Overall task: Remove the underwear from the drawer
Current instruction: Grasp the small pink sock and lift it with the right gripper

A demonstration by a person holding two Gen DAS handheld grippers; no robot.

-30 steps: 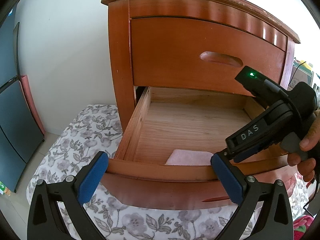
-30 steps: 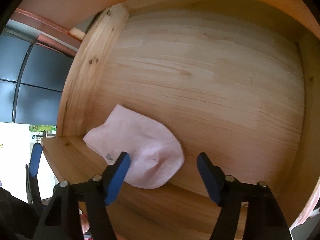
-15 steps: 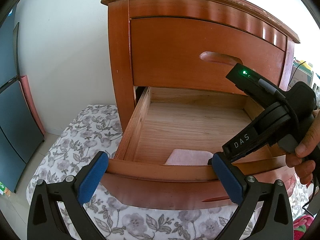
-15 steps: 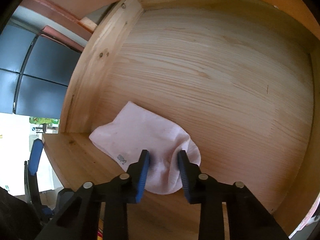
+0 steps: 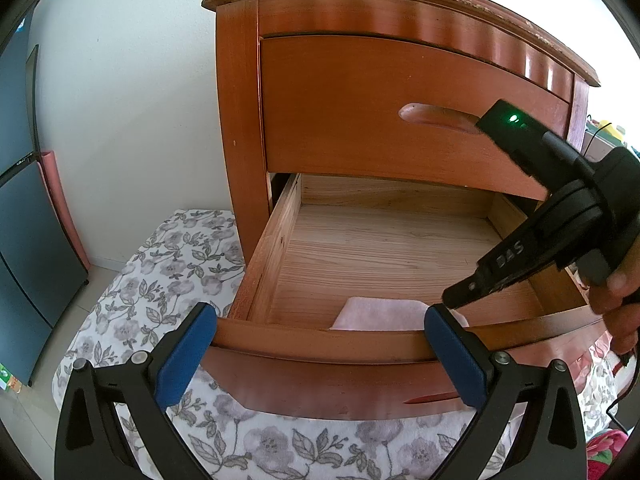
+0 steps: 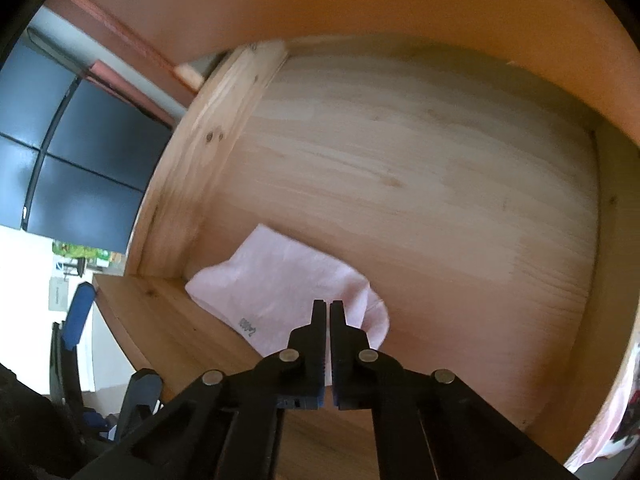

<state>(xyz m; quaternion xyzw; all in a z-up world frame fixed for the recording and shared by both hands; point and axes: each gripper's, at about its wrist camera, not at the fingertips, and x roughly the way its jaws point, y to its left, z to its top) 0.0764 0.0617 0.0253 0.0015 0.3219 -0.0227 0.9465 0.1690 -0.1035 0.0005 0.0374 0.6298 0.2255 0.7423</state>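
Right hand-held gripper (image 6: pixel 329 308) pinched on pink underwear (image 6: pixel 280 276) at drawer (image 5: pixel 320 340) front edge; left hand-held gripper (image 5: pixel 320 344) wide, empty.

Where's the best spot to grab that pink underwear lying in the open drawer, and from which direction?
Pinch the bunched edge of the pink underwear nearest the drawer front, coming down from above. It lies flat against the front wall on a bare wooden floor, so a fold is all that offers a grip. The right gripper has just been closing there and is shut on that fold.
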